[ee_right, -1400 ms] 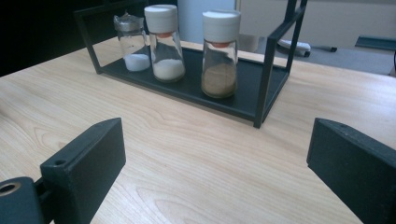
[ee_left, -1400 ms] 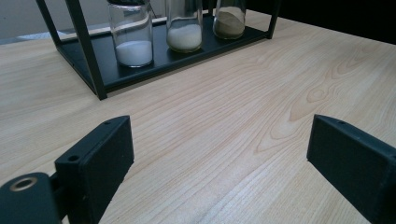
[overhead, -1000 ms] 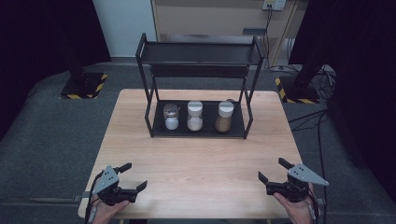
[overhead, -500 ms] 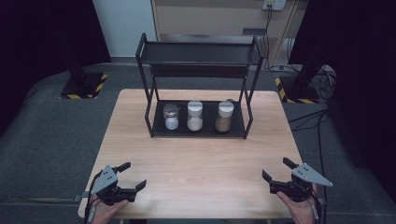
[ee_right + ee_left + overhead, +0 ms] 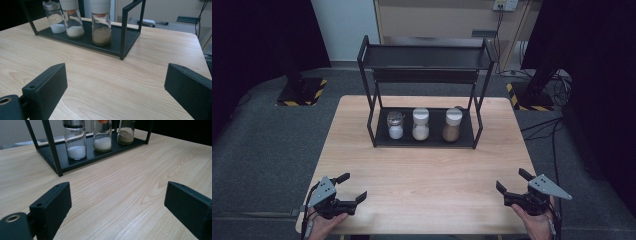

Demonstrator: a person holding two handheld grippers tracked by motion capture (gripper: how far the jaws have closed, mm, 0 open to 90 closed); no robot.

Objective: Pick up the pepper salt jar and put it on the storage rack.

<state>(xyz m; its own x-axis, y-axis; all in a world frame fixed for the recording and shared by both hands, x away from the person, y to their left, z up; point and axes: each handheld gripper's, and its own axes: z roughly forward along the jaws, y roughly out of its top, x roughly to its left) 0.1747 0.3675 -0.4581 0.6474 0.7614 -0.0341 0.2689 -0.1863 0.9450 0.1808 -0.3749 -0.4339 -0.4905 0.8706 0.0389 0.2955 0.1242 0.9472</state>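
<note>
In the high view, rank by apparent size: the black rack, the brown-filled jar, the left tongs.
1. black rack, clearly largest.
2. left tongs, open, but nearer the camera, so the lead over the jar is unsure.
3. brown-filled jar.

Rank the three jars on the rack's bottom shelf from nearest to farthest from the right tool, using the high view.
1. Brown-filled jar, at the shelf's right end.
2. Middle jar, white cap, pale contents.
3. Metal-capped jar, at the left end.
All measured from the right tool.

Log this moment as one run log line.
left gripper: open, empty | right gripper: open, empty | three jars: upright on rack bottom shelf | table
</note>
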